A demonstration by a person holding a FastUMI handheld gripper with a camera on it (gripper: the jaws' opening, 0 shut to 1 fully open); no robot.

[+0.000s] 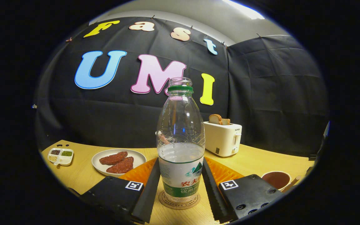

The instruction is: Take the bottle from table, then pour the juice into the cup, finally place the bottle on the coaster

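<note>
One clear plastic water bottle (180, 140) — uncapped, green neck ring, partly filled — upright on one round cork coaster (179, 200), between the gripper (180, 190) fingers. Fingers alongside the bottle's lower body; whether pressing or just apart, cannot tell. Left of the bottle: one round plate (118, 161) with two reddish-brown patties, then one four-compartment seasoning dish (60, 156). Right of it: one cream toaster (222, 138) holding bread, and one cup (276, 179). All on a pale wooden table (255, 162).
</note>
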